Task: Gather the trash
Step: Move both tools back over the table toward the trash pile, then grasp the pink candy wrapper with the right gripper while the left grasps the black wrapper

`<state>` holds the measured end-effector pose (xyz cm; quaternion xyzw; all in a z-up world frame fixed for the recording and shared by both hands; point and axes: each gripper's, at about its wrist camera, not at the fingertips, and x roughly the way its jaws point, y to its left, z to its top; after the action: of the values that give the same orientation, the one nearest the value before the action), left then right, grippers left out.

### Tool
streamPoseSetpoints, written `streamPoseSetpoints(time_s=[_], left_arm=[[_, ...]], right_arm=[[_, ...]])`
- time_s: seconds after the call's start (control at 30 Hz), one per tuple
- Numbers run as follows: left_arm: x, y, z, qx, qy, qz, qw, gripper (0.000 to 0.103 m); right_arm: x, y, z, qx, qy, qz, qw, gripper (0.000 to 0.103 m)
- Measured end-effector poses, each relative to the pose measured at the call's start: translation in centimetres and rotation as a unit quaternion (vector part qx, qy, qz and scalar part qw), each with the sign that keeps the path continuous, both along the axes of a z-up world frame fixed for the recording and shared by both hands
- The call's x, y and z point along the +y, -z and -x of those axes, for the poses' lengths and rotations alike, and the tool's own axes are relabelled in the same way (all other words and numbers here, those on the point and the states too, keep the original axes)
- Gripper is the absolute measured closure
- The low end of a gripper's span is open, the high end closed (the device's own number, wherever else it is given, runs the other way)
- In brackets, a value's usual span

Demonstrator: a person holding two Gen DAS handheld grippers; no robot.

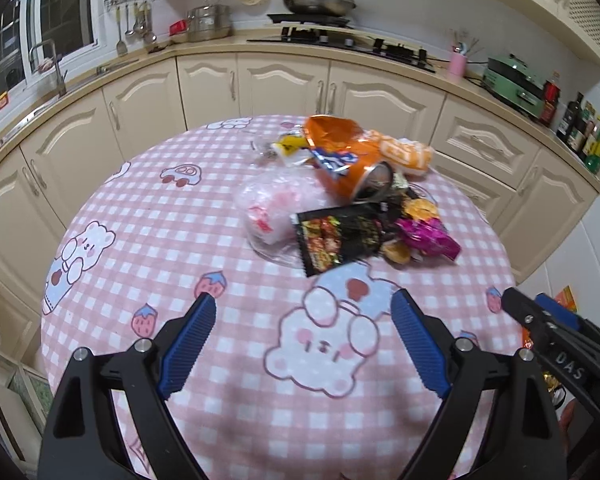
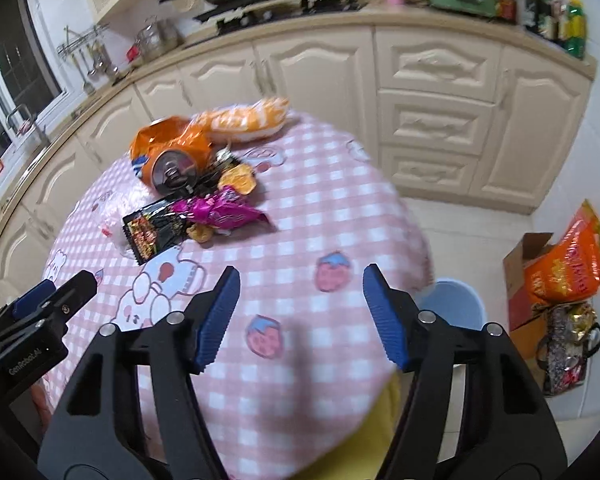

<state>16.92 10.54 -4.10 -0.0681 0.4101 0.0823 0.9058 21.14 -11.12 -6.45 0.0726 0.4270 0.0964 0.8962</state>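
Both tools are hanging over the near edge of the desk (image 1: 148, 216), left tool (image 1: 304, 312) spread wide, right tool (image 2: 300, 280) also apart, nothing between either. The trash pile (image 1: 352, 200) is sitting up around 12 o'clock, blue bin (image 2: 456, 300) at 3 o'clock on the floor.

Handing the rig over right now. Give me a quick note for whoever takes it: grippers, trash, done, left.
Left gripper: open, empty, over the near tablecloth.
Right gripper: open, empty, nothing between the fingers.
Trash: one pile at the table's far side: orange can, black wrapper, magenta wrapper, clear plastic bag, orange-and-white pack.
Blue bin on the floor, right of the table.
Done: nothing in hand.
Left: the whole pile.
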Motion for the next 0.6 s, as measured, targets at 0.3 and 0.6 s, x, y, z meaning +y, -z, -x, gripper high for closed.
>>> streamPoseSetpoints(time_s=[0.3, 0.6], left_arm=[[2.4, 1.1, -2.7, 0.015, -0.020, 0.005, 0.9997, 0.015], [4.1, 1.9, -5.1, 0.032, -0.026, 0.017, 0.9990, 0.015]], right_arm=[[3.1, 0.9, -3.8, 0.007, -0.023, 0.007, 1.000, 0.019], [6.5, 3.6, -8.9, 0.045, -0.051, 0.021, 0.997, 0.013]])
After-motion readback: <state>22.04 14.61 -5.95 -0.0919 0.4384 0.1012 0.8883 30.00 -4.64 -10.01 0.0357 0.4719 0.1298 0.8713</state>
